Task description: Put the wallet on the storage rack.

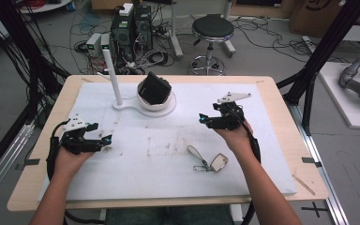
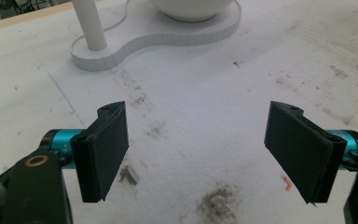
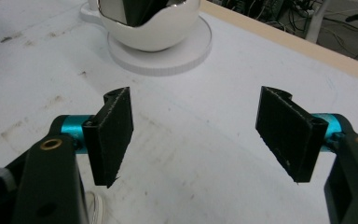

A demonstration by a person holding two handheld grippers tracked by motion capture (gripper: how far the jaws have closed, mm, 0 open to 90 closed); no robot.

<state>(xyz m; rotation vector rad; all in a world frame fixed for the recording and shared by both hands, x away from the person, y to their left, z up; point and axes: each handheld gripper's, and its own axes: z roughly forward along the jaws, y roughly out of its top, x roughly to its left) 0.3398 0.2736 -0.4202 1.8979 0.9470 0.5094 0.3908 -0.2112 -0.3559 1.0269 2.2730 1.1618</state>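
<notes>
keyring (image 1: 207,161) in high view, tools apart

White mat (image 1: 168,159) covers the table. Stand with upright post (image 1: 113,77) and bowl (image 1: 155,101) at twelve o'clock. Keyring (image 1: 208,161) lies near five o'clock. Left gripper (image 1: 107,139) at nine, right gripper (image 1: 201,118) at three; neither holds anything.
</notes>
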